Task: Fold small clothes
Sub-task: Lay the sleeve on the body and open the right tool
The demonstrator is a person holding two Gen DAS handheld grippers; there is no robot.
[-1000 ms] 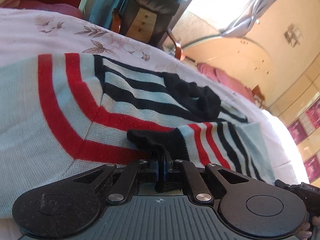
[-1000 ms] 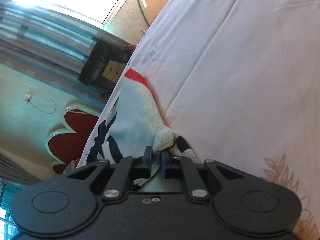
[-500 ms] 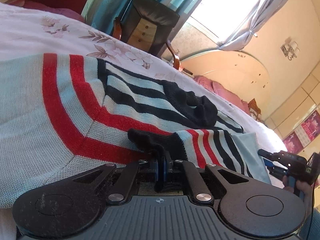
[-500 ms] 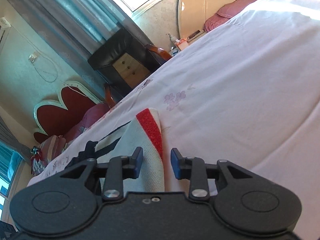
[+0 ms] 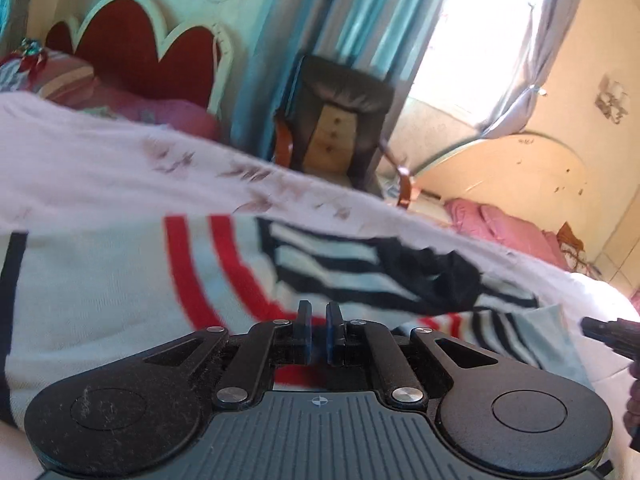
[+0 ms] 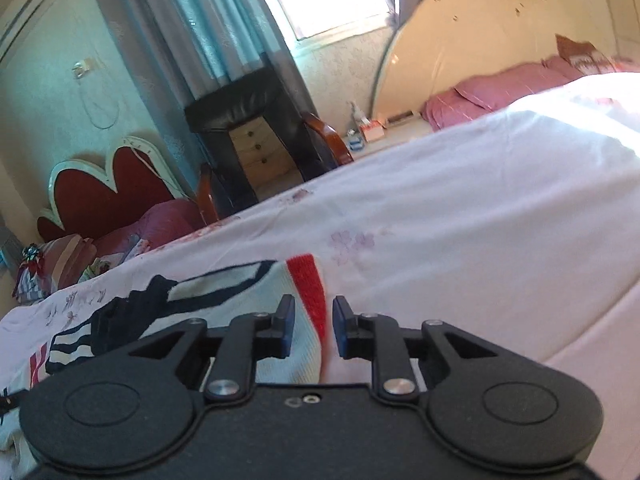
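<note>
A pale blue knit sweater [image 5: 100, 300] with red and black stripes lies spread on the white bed sheet [image 5: 100, 168]. My left gripper [image 5: 319, 320] hovers over its middle, shut, pads nearly touching and no cloth visible between them. The striped sleeve with its black cuff [image 5: 480, 328] lies folded across the body to the right. In the right wrist view, the sweater's red-edged side [image 6: 308, 280] lies on the sheet below my right gripper [image 6: 313, 320]. Its jaws are closing with a clear gap, and the pads do not touch the cloth. The right gripper [image 5: 608, 336] also shows at the left view's right edge.
A dark leather chair [image 5: 336, 120] with a wooden drawer unit stands beyond the bed by the curtained window. A red scalloped headboard [image 5: 140, 48] and pink pillows [image 6: 500, 88] sit at the far sides. Bare sheet [image 6: 460, 240] stretches right of the sweater.
The left gripper rose and tilted up, and the black cuff it held is no longer between its pads. The right gripper let go of the sweater's edge, rolled upright and lifted.
</note>
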